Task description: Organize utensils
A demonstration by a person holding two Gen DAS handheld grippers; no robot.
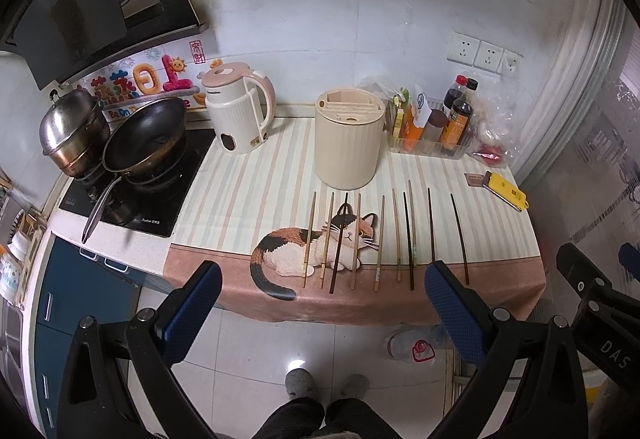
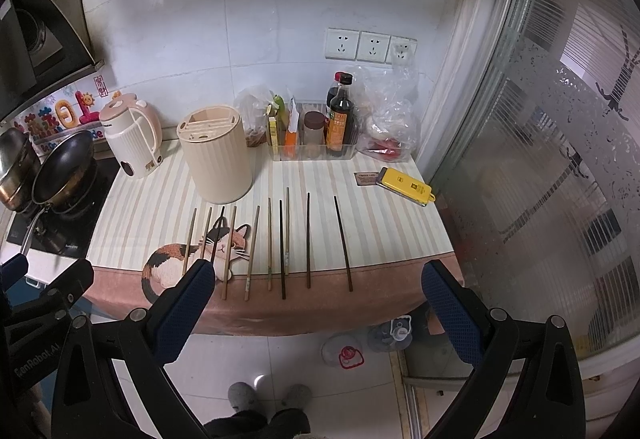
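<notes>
Several chopsticks lie side by side on the striped cat-print cloth (image 1: 248, 191), light wooden ones (image 1: 310, 239) at the left and dark ones (image 1: 460, 239) at the right. The same row of chopsticks (image 2: 284, 247) shows in the right wrist view. Behind them stands a cream ribbed utensil holder (image 1: 347, 139) (image 2: 218, 153) with slots in its lid. My left gripper (image 1: 322, 273) hangs open in front of the counter edge with nothing between its fingers. My right gripper (image 2: 318, 273) is open too, empty, level with the front of the cloth.
A cream kettle (image 1: 240, 111) and a stove with a black pan (image 1: 146, 135) and steel pot (image 1: 74, 131) are at the left. Sauce bottles in a clear tray (image 1: 436, 127), plastic bags and a yellow box (image 1: 506, 191) sit at the right. A person's slippered feet (image 1: 326, 385) stand below.
</notes>
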